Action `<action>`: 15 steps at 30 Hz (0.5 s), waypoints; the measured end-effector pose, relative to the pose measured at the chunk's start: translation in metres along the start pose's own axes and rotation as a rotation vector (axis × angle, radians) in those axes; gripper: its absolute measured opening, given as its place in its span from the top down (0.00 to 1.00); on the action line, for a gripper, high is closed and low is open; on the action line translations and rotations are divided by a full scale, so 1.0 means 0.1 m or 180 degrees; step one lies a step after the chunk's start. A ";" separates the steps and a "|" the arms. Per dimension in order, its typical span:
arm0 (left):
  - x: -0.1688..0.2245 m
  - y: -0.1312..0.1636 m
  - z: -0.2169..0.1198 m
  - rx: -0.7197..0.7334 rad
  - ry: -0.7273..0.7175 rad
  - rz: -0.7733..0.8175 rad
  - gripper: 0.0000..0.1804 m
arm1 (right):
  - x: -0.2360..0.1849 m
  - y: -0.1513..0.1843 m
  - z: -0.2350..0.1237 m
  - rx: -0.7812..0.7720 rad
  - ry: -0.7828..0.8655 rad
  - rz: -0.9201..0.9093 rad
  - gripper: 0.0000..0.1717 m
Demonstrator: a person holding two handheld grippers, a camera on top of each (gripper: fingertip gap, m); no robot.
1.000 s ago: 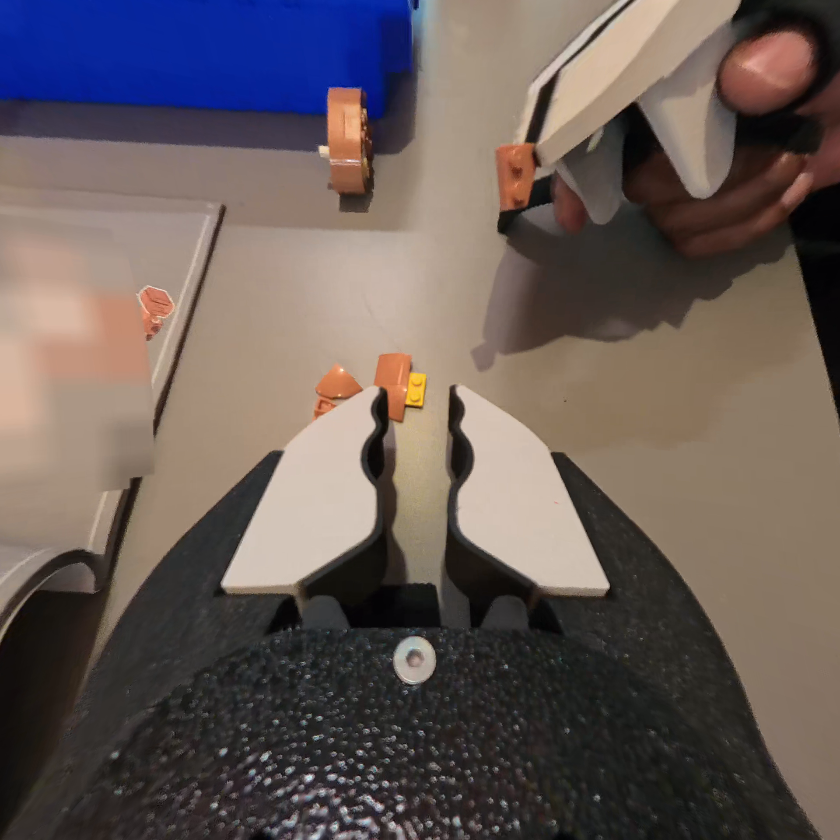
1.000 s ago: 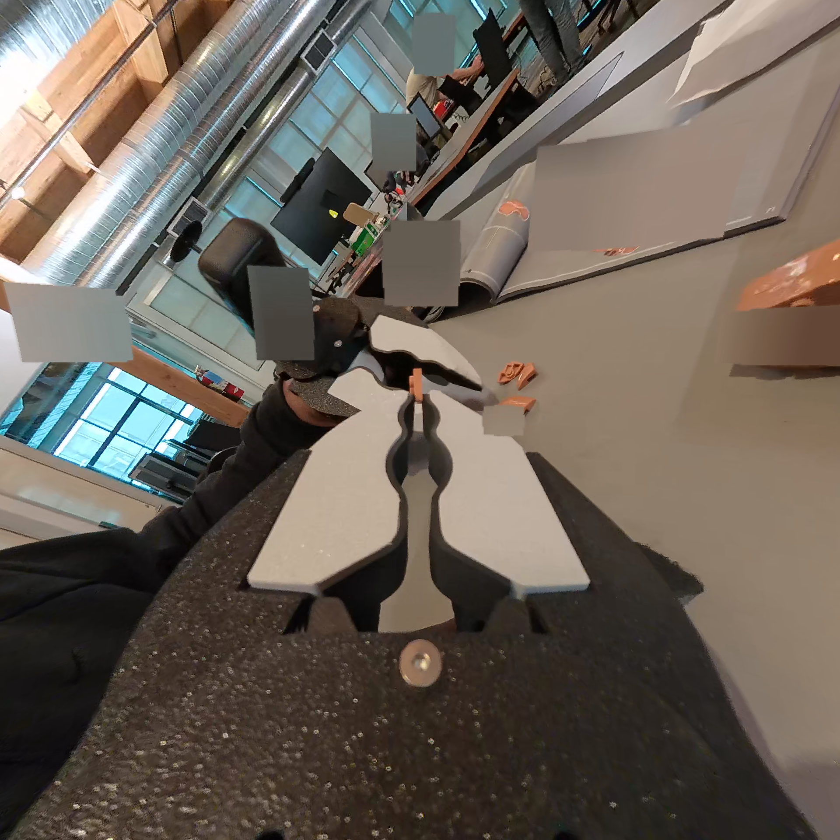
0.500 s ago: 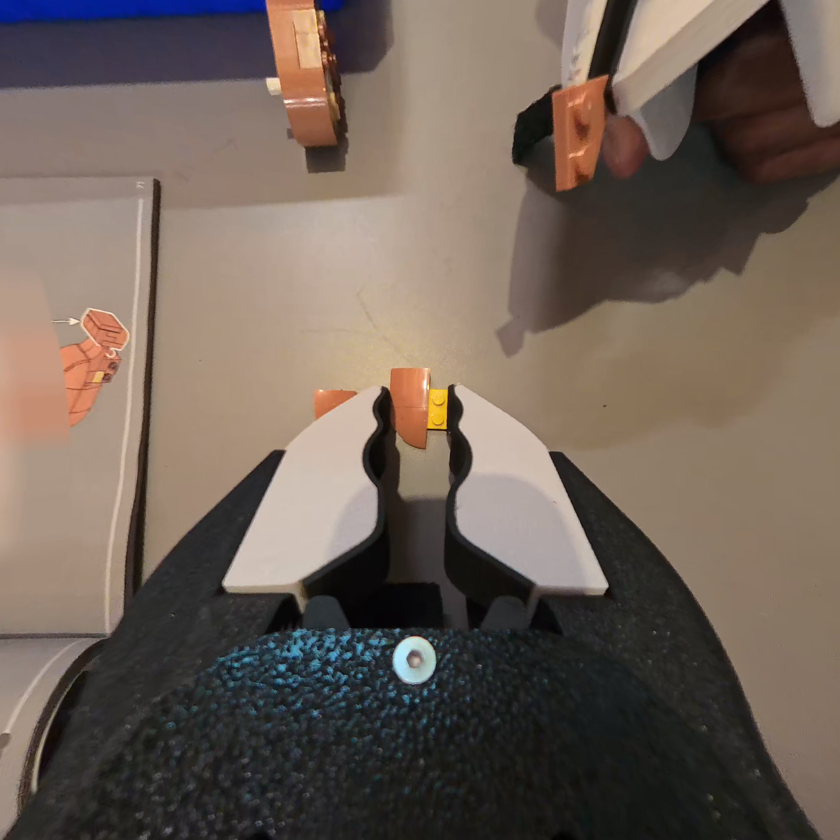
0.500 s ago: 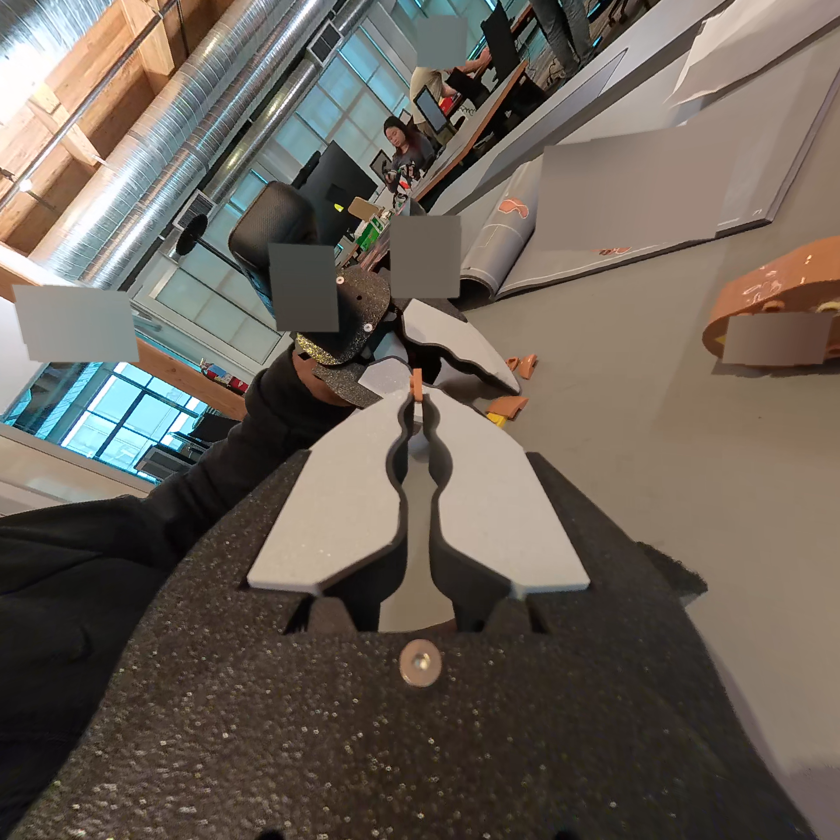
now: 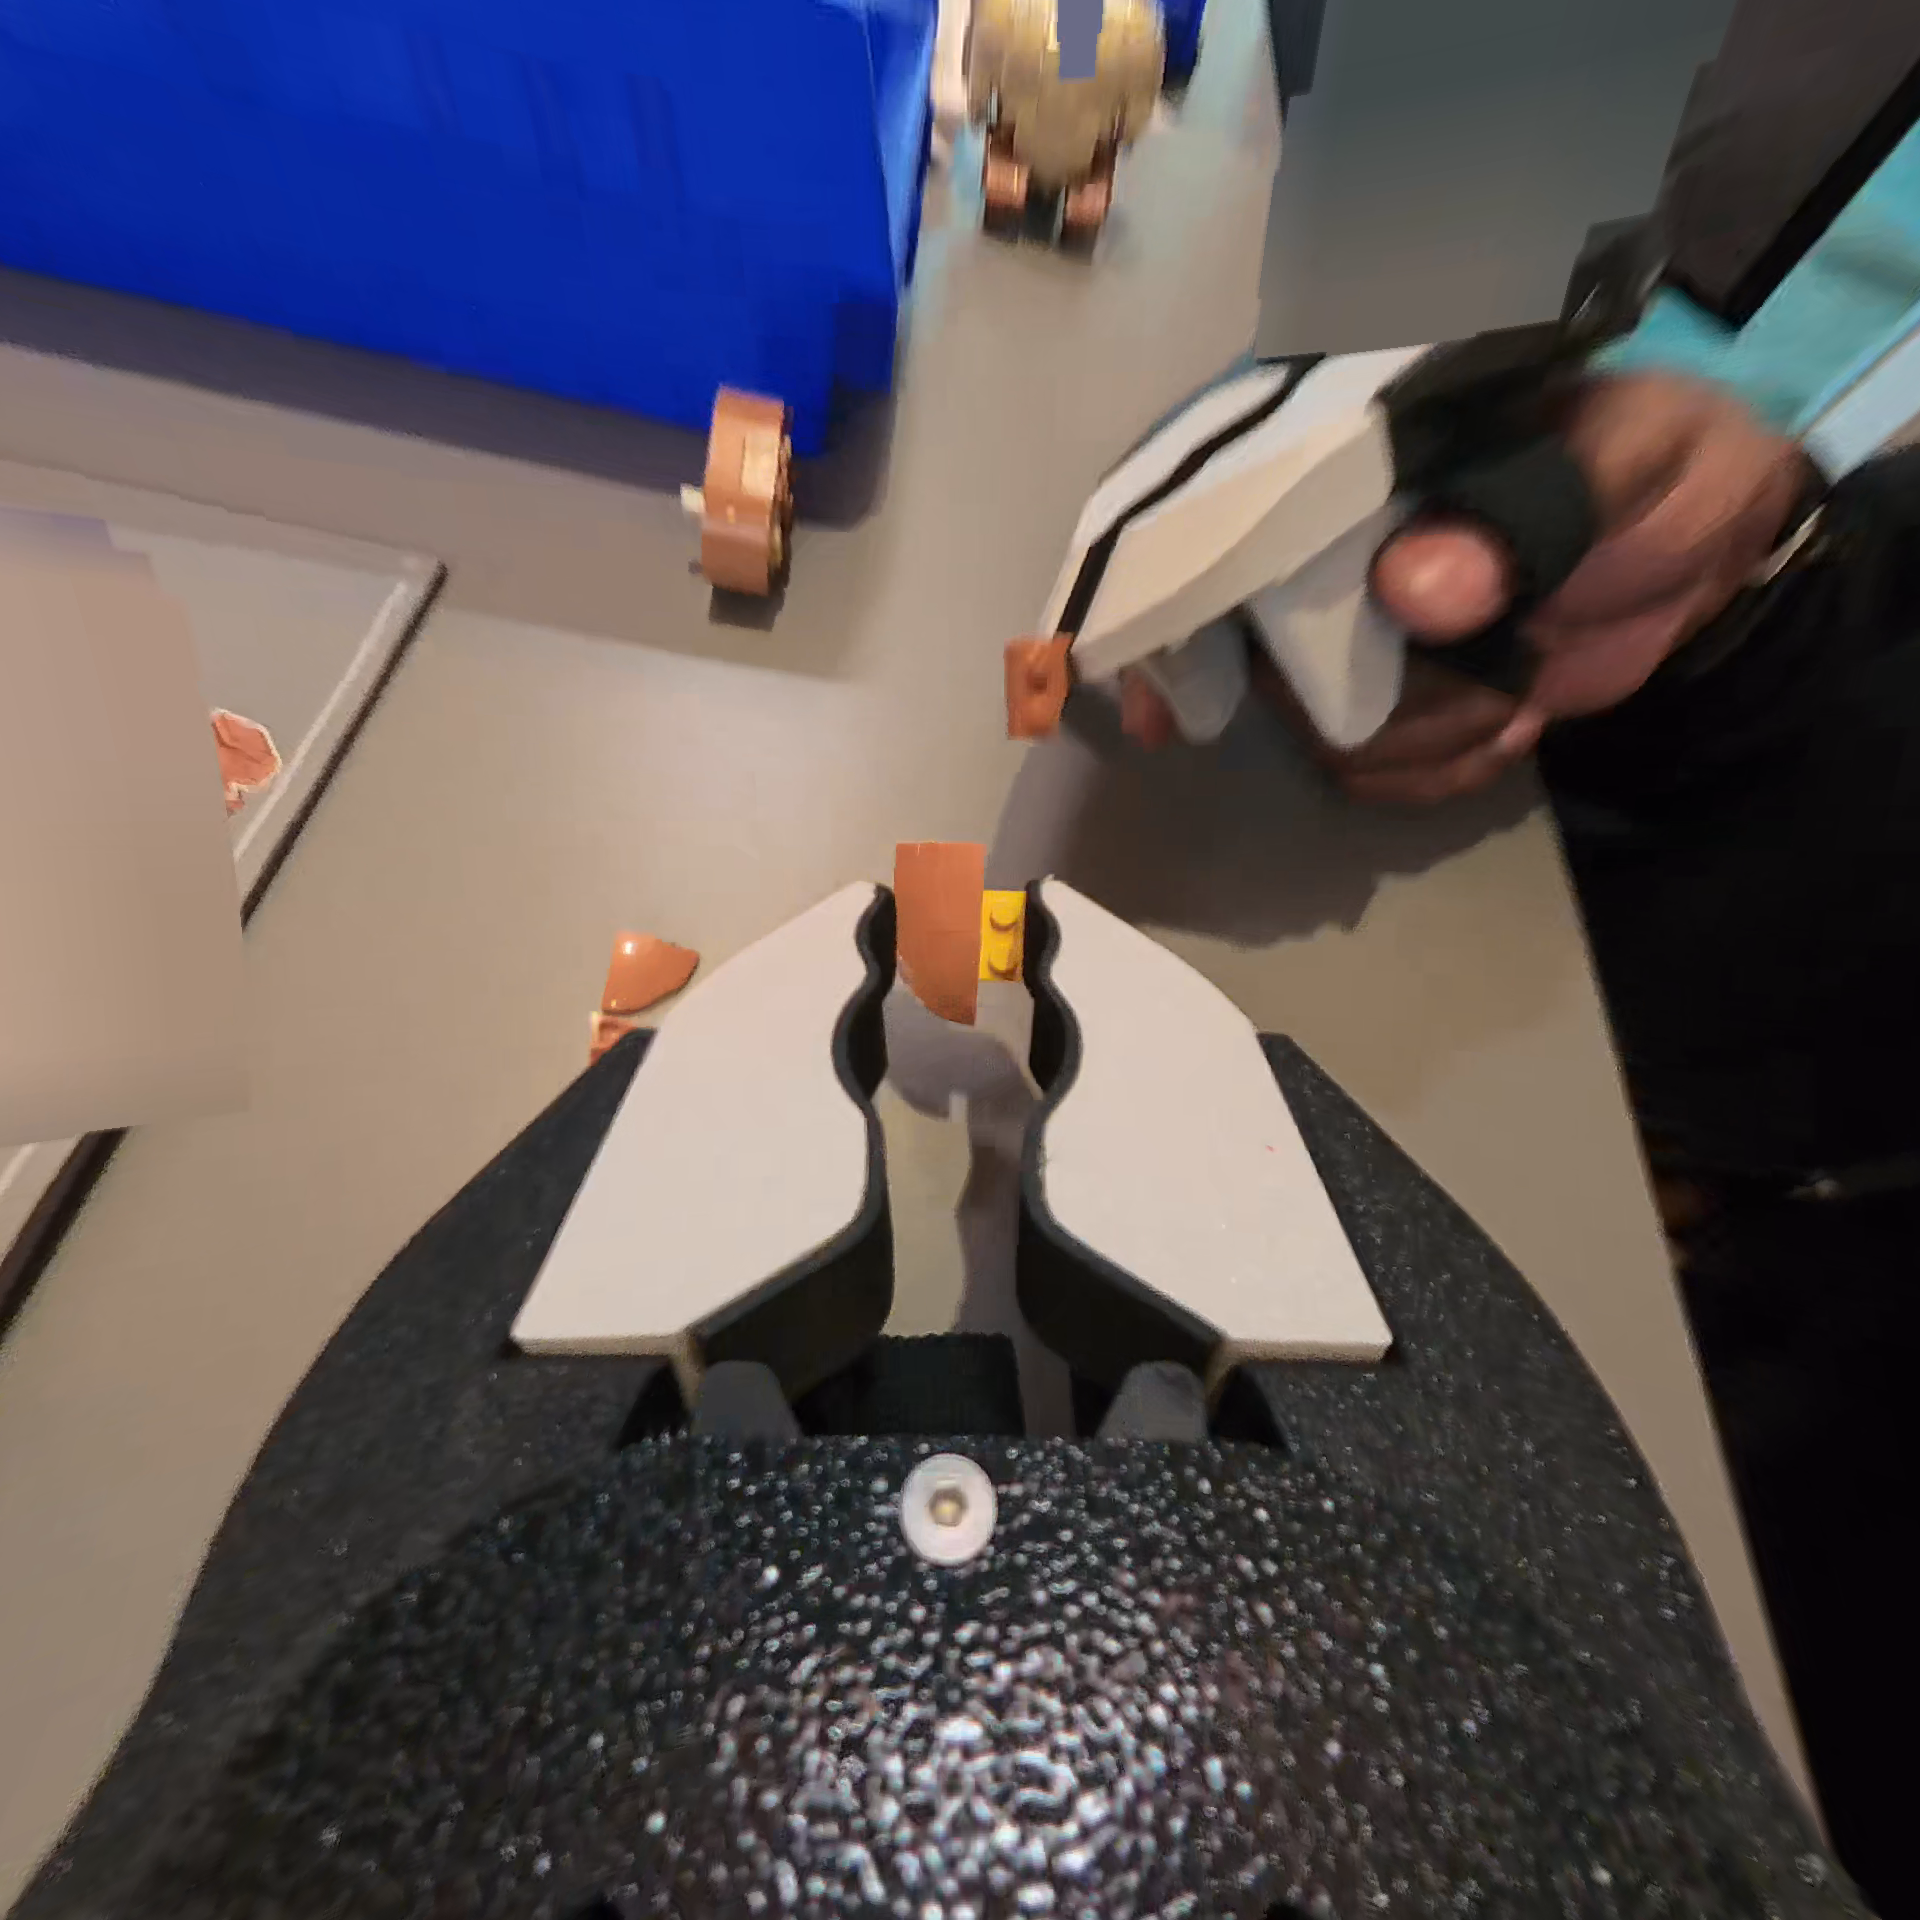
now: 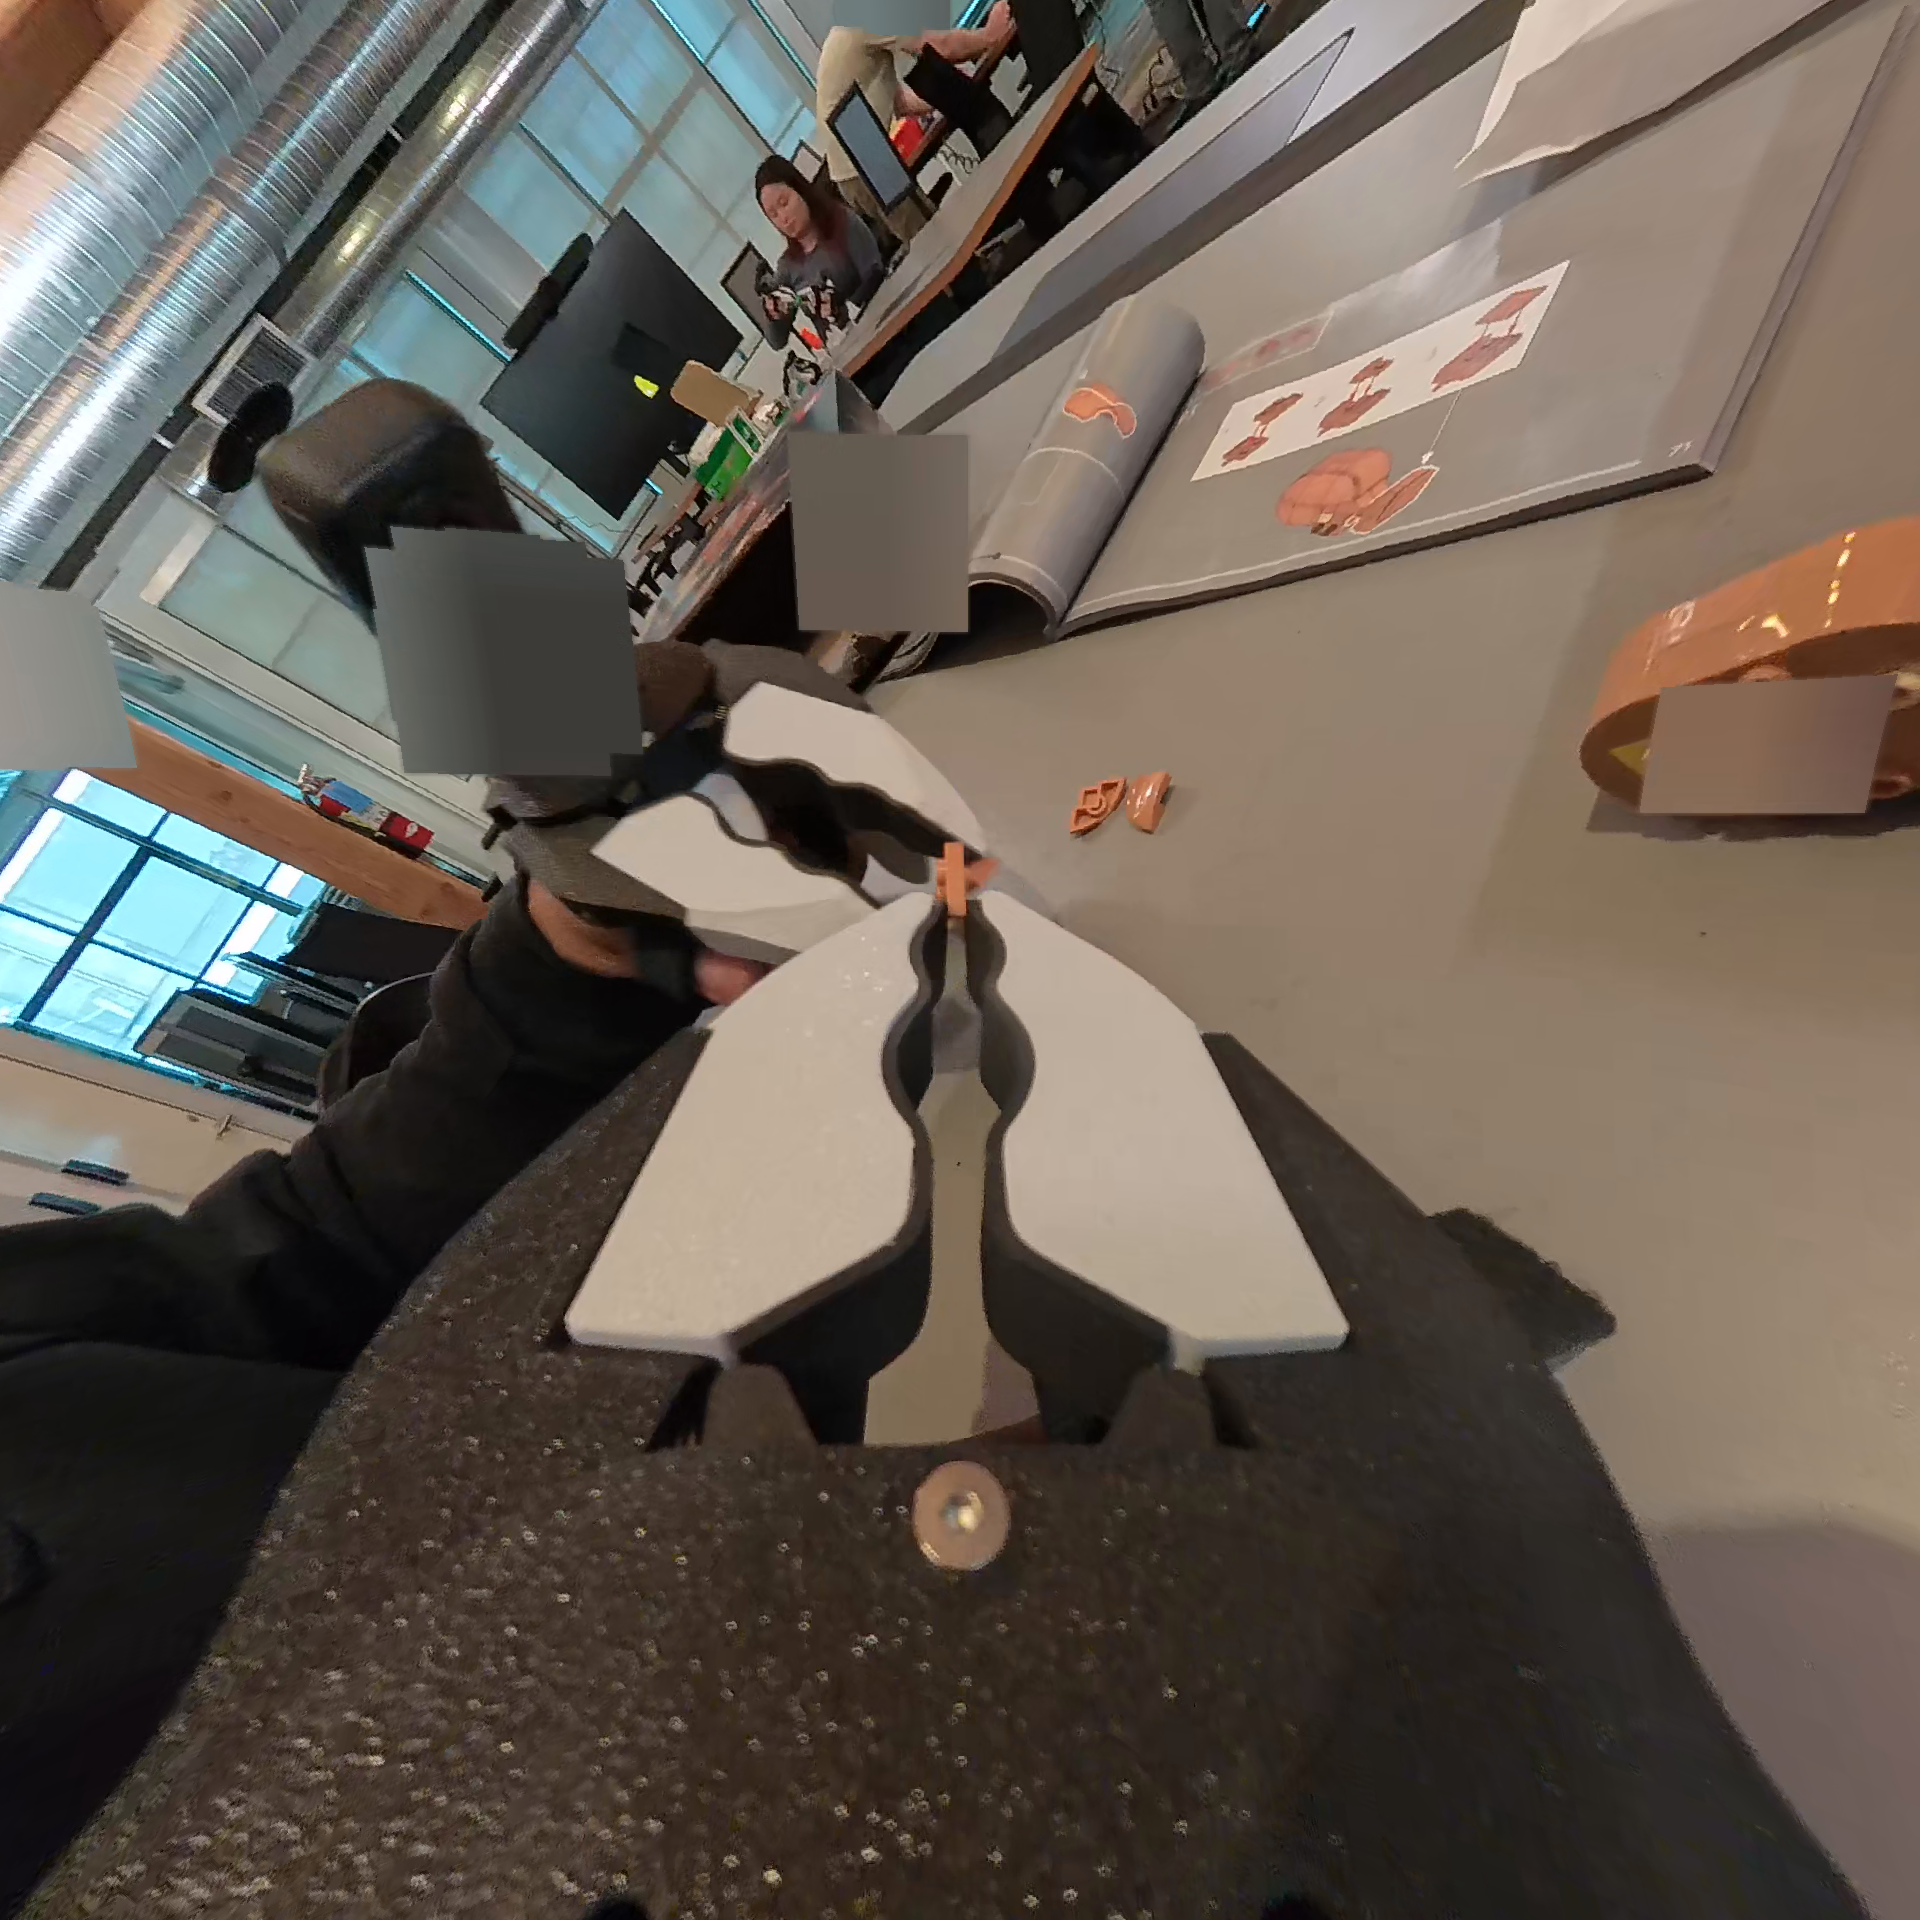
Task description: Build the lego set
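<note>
Jaws: your left gripper (image 5: 961, 920) clamps the brown-and-yellow brick piece (image 5: 940, 930) | right gripper (image 6: 954, 909) pinches a small brown plate (image 6: 950, 891) | next: probably bring them together, aligned.

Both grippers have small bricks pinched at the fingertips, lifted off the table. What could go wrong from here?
1. The right gripper holds its orange plate only by an edge at the very tips; it may twist or drop.
2. The left gripper clamps the orange-and-yellow piece across a joint; squeezing might split it.
3. Loose orange bits lie nearby and may get knocked.
</note>
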State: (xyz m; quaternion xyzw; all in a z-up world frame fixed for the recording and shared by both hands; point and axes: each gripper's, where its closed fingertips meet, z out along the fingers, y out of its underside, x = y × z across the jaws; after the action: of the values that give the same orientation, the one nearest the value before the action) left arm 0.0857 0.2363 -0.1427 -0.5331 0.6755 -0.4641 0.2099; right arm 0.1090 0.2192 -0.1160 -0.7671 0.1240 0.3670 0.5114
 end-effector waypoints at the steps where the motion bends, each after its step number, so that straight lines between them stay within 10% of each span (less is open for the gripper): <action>1: 0.04 -0.09 -0.04 0.0201 0.0005 -0.0041 0.87 | 0.00 0.00 0.00 0.0005 0.0003 0.0007 0.98; 15: 0.20 -0.30 -0.14 0.0835 -0.0483 0.0061 0.87 | -0.23 0.03 0.07 0.0131 -0.0352 0.0225 0.98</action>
State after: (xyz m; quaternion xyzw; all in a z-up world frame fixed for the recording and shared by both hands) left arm 0.0834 0.2237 -0.1065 -0.5282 0.5963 -0.5047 0.3327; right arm 0.0876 0.2200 -0.1040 -0.7301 0.1301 0.4241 0.5198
